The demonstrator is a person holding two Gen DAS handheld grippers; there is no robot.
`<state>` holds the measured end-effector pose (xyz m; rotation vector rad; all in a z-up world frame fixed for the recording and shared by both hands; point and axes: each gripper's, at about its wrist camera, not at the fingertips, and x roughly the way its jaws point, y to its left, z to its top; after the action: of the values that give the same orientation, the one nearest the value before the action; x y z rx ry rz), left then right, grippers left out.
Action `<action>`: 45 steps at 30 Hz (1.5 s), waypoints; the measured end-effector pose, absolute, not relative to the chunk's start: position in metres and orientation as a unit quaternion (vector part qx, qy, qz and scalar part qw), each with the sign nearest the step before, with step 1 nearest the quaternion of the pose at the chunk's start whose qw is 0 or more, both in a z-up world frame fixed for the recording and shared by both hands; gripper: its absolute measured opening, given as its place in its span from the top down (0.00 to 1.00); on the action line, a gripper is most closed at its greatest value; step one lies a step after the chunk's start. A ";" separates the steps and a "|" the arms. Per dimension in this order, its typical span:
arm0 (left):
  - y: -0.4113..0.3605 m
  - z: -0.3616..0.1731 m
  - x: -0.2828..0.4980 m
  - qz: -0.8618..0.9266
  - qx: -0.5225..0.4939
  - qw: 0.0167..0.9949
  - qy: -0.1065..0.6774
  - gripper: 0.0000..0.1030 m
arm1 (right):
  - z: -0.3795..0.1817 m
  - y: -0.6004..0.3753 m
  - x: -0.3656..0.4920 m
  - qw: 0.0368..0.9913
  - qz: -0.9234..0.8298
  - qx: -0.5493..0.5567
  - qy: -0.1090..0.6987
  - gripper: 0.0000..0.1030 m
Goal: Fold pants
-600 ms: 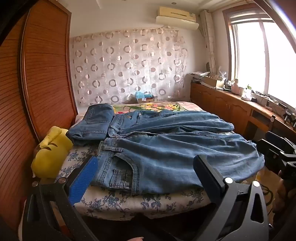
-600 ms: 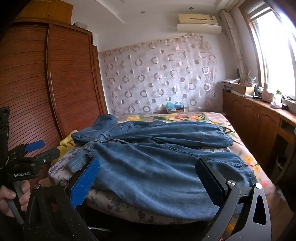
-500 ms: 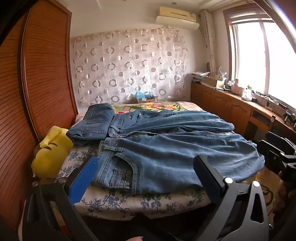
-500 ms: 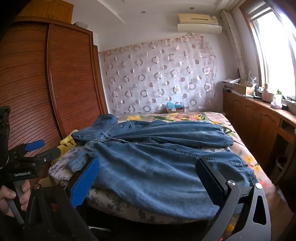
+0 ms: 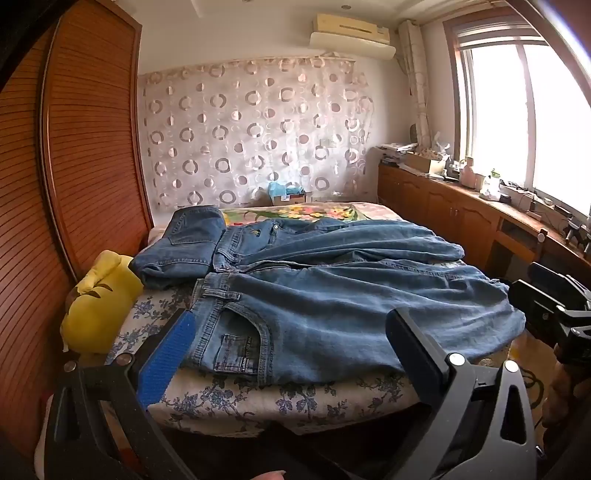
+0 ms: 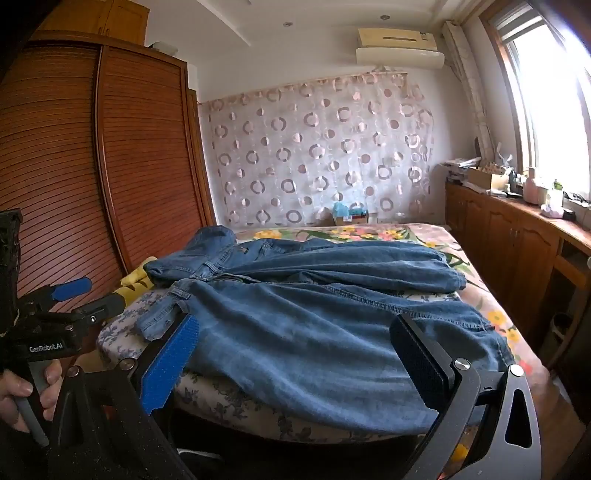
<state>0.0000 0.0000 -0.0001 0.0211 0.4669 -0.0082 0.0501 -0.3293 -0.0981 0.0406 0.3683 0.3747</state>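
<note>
The nearest jeans (image 5: 332,314) lie spread flat across the near end of the bed (image 5: 277,402), waistband toward the wardrobe side, legs running off to the window side where the hem hangs a little over the edge. A front pocket with a small coin pocket faces up near the bed's front corner. Just behind them a second pair (image 5: 332,243) lies the same way, its legs stretched along the mattress, and a folded pair (image 5: 184,243) sits at its waist end, close to the wardrobe (image 5: 85,147). A yellow plush (image 5: 96,310) is wedged between the bed and the wardrobe doors, beside the folded pair. The left gripper (image 5: 288,350) hangs before the bed's near edge with its jaws spread wide and nothing between them, the blue pad (image 5: 166,358) in front of the waistband corner but apart from the cloth. The right gripper (image 6: 295,358) is likewise released and empty, tilted down toward the legs of the nearest jeans without touching them. In the right view a hand (image 6: 22,391) grips the handle of the left tool. Beyond the bed hangs a curtain (image 5: 255,133) with ring patterns, an air conditioner (image 5: 351,35) above it, and a cluttered wooden counter (image 5: 480,206) runs under the window (image 5: 517,118).
</note>
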 end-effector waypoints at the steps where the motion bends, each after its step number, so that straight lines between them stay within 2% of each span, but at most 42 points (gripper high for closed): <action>1: 0.000 0.000 0.000 -0.004 0.010 0.973 0.231 0.00 | -0.097 -0.332 0.048 0.965 0.185 0.021 0.183 0.00; 45: 0.000 0.000 0.000 -0.004 0.009 0.974 0.228 0.00 | -0.097 -0.330 0.052 0.965 0.187 0.023 0.183 0.00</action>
<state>-0.0002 0.0003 -0.0002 0.0184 0.4595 -0.0089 0.0518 -0.3302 -0.0974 0.0469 0.3708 0.3782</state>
